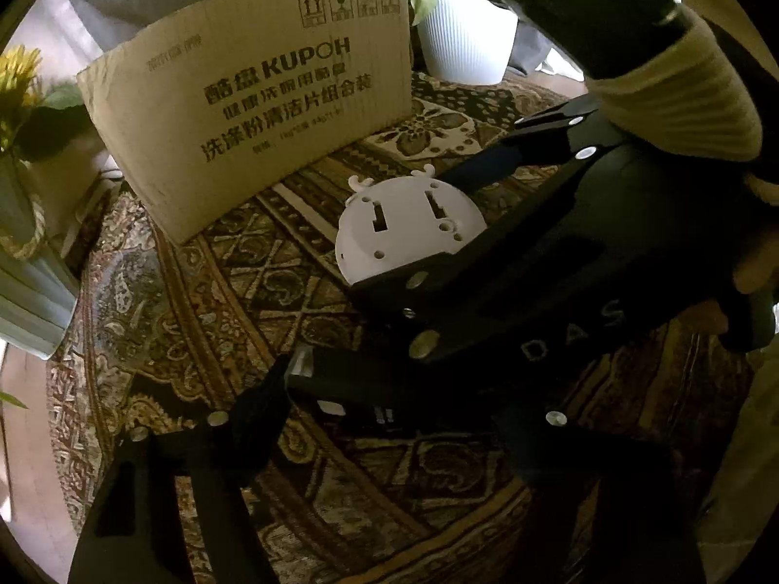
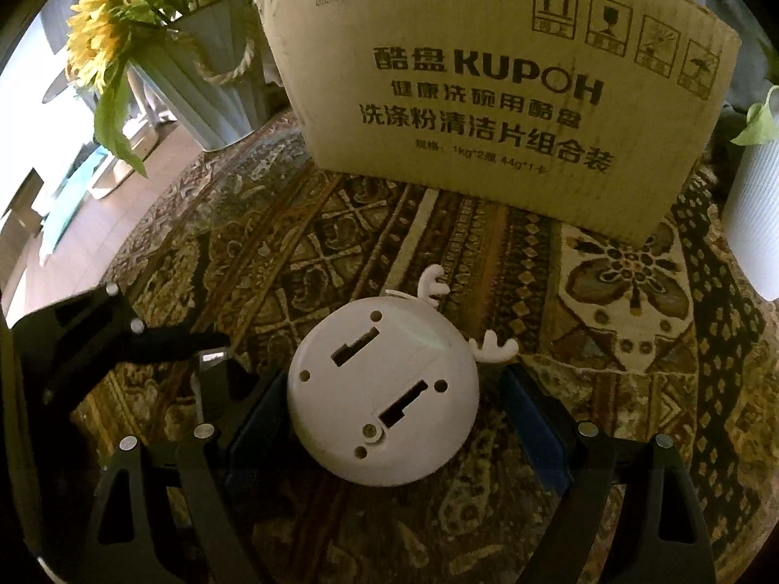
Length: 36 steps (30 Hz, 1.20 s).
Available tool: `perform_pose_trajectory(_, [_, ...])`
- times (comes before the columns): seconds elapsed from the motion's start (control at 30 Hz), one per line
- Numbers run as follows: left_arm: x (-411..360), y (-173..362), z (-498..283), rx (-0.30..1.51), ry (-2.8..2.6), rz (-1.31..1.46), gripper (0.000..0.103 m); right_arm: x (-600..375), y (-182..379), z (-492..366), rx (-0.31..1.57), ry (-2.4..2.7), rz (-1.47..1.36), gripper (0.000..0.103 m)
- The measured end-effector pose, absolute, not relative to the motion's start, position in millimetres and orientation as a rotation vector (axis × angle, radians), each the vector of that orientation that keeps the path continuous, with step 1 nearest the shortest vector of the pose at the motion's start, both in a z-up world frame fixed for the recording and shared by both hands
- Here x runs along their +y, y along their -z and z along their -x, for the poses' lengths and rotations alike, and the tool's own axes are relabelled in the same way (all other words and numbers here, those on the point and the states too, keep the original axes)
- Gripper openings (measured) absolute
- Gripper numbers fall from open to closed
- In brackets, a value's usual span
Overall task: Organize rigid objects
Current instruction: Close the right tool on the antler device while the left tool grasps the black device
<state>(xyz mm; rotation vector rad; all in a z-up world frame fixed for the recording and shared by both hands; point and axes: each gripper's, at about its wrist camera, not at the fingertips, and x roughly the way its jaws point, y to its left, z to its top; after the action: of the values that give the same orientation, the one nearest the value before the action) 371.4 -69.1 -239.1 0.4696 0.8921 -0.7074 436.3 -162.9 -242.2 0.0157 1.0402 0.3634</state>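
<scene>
We see a round white plastic gadget with small antlers lying back-up on the patterned brown cloth of the desk, just in front of the brown cardboard box printed KUPOH. Our right hand-held gripper straddles the gadget, jaws spread wide, pads not pressing it: released. Our left hand-held gripper is beside the gadget, away from the box, over something small and dark; we cannot tell whether it grips. A ribbed white pot stands beside the box.
</scene>
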Motion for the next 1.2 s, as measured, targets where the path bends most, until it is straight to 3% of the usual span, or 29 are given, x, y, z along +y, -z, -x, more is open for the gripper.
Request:
perform_pose_trajectory(0.17, [-69, 238, -373, 0.895, 0.697, -0.451, 0.074, -163, 244, -438, 1.014, -0.362, -0.03, 0.087])
perform_pose_trajectory(0.23, [-69, 237, -372, 0.898, 0.689, -0.442, 0.073, -163, 244, -437, 1.01, -0.371, -0.039, 0.073])
perform_pose_trajectory(1.2, [-42, 183, -370, 0.836, 0.345, -0.169, 0.073, -196, 195, -407, 0.883, -0.251, -0.08, 0.073])
